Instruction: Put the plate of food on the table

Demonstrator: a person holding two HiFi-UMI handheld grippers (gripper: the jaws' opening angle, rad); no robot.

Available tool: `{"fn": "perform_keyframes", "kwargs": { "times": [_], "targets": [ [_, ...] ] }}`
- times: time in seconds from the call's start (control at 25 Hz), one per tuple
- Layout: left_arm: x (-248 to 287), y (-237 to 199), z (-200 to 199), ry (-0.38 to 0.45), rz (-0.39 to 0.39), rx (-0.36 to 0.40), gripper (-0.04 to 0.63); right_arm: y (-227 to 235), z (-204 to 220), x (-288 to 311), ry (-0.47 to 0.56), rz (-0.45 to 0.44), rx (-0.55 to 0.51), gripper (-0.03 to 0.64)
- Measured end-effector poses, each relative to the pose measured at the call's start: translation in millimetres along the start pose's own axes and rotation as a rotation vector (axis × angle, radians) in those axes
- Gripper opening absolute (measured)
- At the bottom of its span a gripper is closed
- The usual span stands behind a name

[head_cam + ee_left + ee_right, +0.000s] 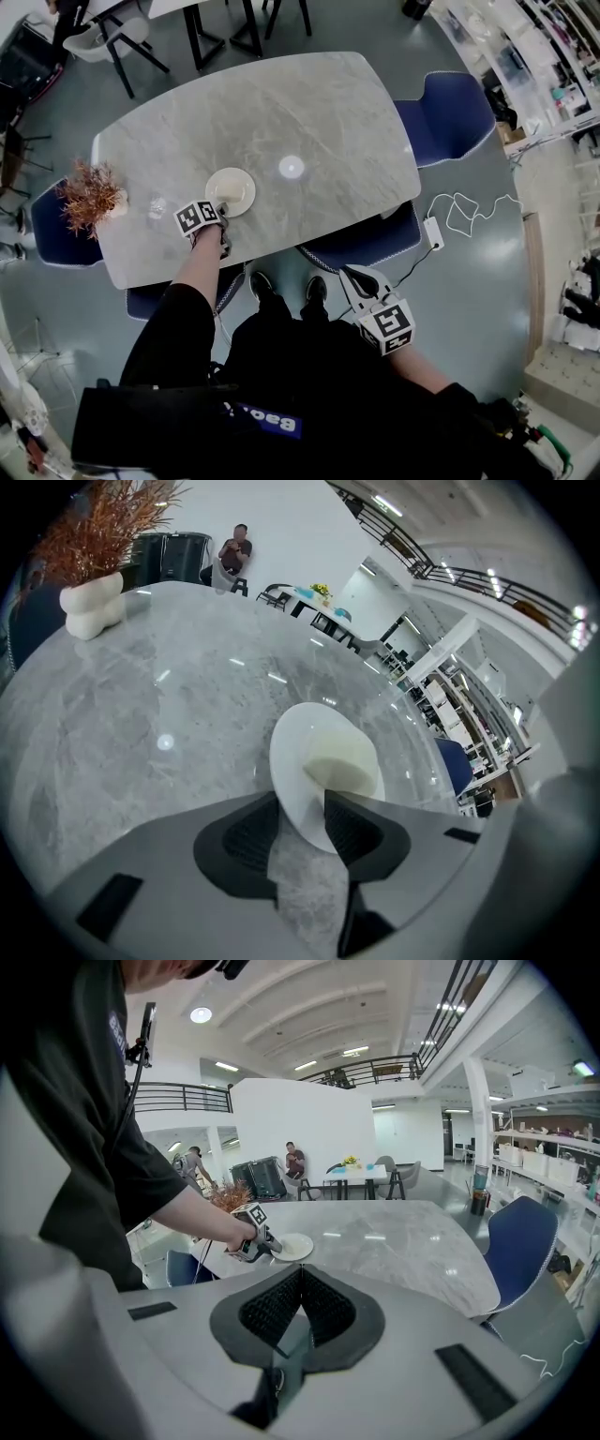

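Plate [323, 761] rests on the desk [141, 724], its near rim between the spread jaws of your left hand-held gripper [303, 810], unpinched. Pull back crooked and a jaw could snag the rim and drag it. Your right hand-held gripper [299, 1279] is closed, empty.

The grey marble table [309, 103] carries a white plate [231, 190] and a vase of dried sprigs [94, 197].

The round white plate [231, 190] lies flat on the grey table [309, 112], near its edge. Pale food [342, 757] sits on it.
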State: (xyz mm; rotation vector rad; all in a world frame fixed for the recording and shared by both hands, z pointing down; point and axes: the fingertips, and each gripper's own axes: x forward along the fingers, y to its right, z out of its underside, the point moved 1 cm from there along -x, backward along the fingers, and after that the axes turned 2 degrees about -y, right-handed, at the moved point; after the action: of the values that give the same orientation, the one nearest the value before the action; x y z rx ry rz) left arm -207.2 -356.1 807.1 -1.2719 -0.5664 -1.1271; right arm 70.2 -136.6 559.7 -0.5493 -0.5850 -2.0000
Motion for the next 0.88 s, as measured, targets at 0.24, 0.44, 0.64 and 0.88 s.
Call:
{"fn": "perform_keyframes", "kwargs": {
  "times": [0.24, 0.44, 0.64, 0.88],
  "targets": [
    [-4.0, -6.2, 0.7, -0.034, -0.070, 0.105, 0.156, -3.5, 5.8, -9.0, -0.004, -0.008, -0.020, 0.011],
    [-11.1, -12.5, 2.4, -0.019, -0.119, 0.210, 0.156, -3.7, 8.0, -14.8, -0.001, -0.014, -0.019, 0.011],
    [-32.6, -3.1, 2.1, 0.113, -0.013, 0.133, 0.156, -4.4, 4.0, -15.7, 0.019, -0.031, -0.028, 0.011],
    [-86.5, 42.4, 26.5, 0.261, 0.178, 0.092, 0.156, -5.1, -7.7, -12.2, 0.065, -0.076, -0.065, 0.011]
  ]
}}
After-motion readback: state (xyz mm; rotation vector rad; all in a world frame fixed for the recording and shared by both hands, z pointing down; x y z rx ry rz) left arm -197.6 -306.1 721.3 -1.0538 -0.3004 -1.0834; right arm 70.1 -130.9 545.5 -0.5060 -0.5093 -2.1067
